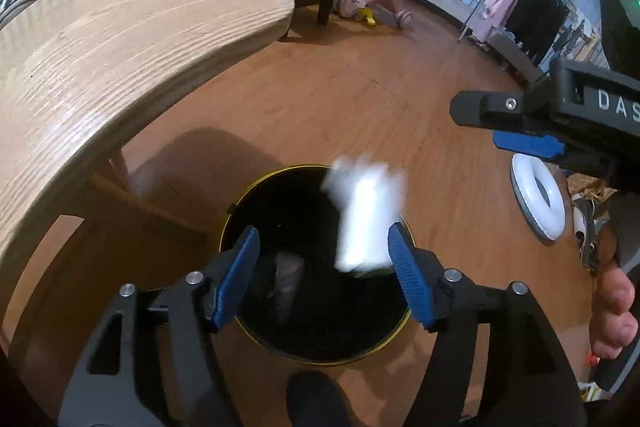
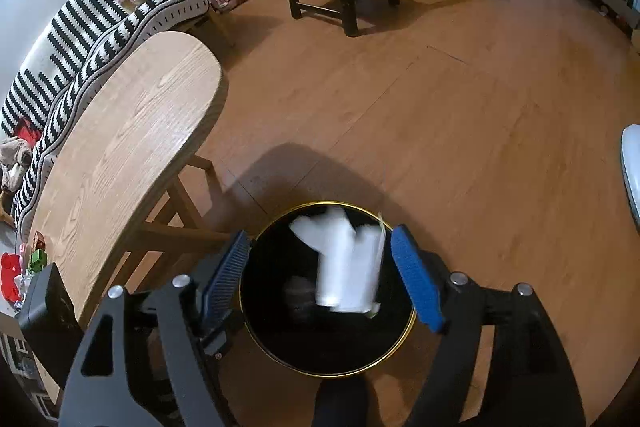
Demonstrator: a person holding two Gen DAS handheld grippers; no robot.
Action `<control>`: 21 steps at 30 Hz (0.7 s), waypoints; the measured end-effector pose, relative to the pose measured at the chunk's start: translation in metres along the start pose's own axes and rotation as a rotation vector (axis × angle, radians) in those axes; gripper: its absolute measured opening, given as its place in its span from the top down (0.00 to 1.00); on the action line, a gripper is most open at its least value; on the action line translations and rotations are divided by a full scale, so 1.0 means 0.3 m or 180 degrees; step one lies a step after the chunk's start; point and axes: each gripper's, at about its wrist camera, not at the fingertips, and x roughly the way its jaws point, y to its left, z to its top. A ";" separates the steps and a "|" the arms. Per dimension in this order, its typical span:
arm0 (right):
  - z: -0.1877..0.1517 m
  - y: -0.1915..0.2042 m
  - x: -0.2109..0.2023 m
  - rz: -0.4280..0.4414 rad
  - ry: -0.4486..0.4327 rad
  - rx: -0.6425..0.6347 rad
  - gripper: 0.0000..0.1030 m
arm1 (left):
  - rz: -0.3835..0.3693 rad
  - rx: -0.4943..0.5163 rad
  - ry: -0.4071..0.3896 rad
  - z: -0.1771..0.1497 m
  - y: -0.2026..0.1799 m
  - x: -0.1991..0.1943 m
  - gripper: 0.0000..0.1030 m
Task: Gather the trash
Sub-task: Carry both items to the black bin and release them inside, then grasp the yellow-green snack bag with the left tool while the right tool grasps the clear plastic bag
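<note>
Two white blurred paper pieces (image 2: 348,263) hang over my black bin (image 2: 280,355), long axis roughly upright. Inside lies grey trash (image 1: 286,279). Fingers of left gripper (image 1: 324,275) and right gripper (image 2: 324,279) stand apart, holding nothing.

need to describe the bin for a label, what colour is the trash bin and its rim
Black trash bin with a thin yellow-gold rim, clearest in the right wrist view.

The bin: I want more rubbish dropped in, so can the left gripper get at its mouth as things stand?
Probably yes. The left gripper is open right above the bin, nothing covers the mouth, and only blurred white paper is between its fingers.
</note>
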 end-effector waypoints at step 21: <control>-0.250 1.166 -0.227 0.1320 -0.0246 -0.1392 0.18 | 0.1585 -0.1007 -0.0976 -0.447 0.786 -1.092 0.08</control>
